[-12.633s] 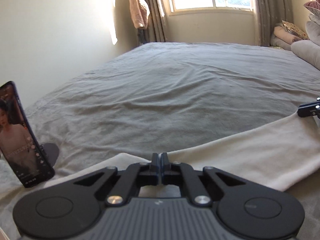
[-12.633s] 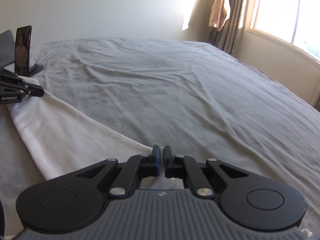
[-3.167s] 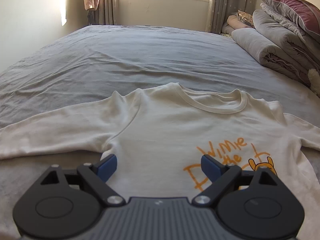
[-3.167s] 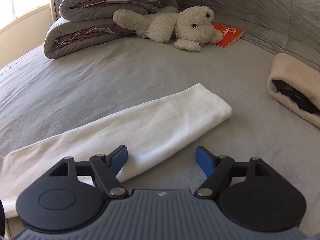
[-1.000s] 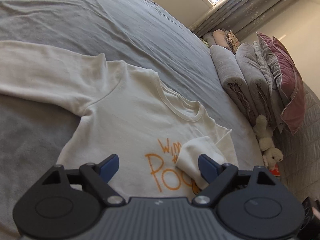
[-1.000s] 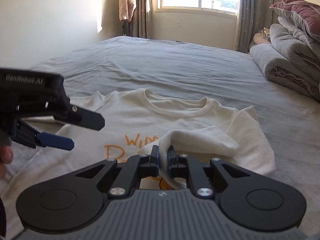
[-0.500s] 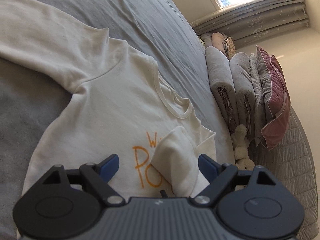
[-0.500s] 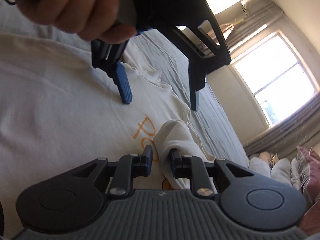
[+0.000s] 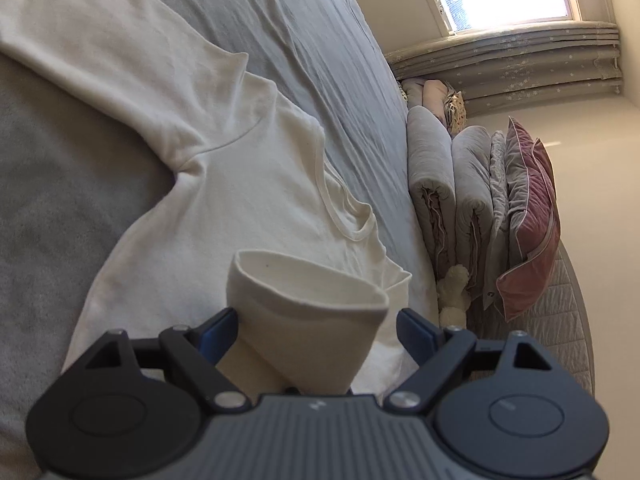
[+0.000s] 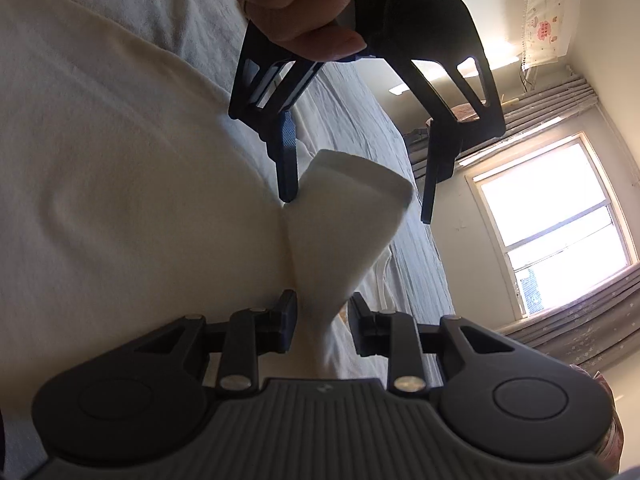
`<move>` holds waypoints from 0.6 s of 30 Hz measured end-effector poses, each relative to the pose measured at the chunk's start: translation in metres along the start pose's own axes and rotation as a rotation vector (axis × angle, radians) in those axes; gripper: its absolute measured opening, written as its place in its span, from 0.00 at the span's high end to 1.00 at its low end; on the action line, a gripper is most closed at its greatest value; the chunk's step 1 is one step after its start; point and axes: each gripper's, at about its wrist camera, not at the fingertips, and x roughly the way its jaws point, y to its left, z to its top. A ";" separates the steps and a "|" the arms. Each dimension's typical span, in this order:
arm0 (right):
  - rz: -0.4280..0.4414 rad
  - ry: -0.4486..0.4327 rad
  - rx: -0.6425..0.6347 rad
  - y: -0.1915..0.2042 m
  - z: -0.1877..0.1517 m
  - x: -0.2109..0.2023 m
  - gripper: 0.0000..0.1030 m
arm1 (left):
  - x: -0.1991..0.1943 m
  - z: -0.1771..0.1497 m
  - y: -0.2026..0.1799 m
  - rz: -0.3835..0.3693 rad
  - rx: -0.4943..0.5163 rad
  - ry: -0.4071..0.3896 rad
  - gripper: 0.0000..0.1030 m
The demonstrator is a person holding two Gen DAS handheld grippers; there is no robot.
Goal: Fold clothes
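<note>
Cream cotton is what both tools are busy with: the long-sleeved shirt (image 9: pixel 224 184) lies face up across the grey bed (image 9: pixel 320 40), its body spread flat, one sleeve (image 9: pixel 100 68) stretched out toward the far side edge and the other sleeve's cuff (image 9: pixel 304 320) lifted off the chest and standing up between the two tools. The right gripper (image 10: pixel 322 322) has its jaws a little apart with the sleeve bunched between them; I cannot tell whether the pads really pinch the cloth or have just let go. The left gripper (image 9: pixel 318 330) is spread wide, its blue pads on either side of the cuff's open mouth, one pad just touching the fabric and the other clear of it. From the right-hand view its fingertips (image 10: pixel 287 168) hang straight above the cuff (image 10: pixel 356 192), the person's hand (image 10: pixel 304 0) wrapped round the handle. To my eye this is a hand-over or a two-point hold on the sleeve, meant to lay it across the chest. It would go best if the left closes on the cuff hem itself, both layers together, before the right fully lets go, so the sleeve doesn't slump into a heap. Then draw it taut and level, and set it down straight across the body, smoothing toward the shoulder seam. Stacked quilts (image 9: pixel 460 200) and a pink pillow (image 9: pixel 528 220) sit well apart at the head of the bed, out of the way.
</note>
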 end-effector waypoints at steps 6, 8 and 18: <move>0.002 -0.004 -0.004 -0.006 -0.004 0.003 0.71 | -0.004 -0.007 0.005 0.058 -0.024 0.047 0.24; 0.008 -0.003 0.007 -0.010 -0.005 0.005 0.71 | -0.006 -0.009 0.002 0.091 -0.003 0.042 0.31; 0.025 0.013 0.101 -0.033 -0.010 0.014 0.68 | -0.006 -0.016 -0.005 0.274 0.123 0.033 0.96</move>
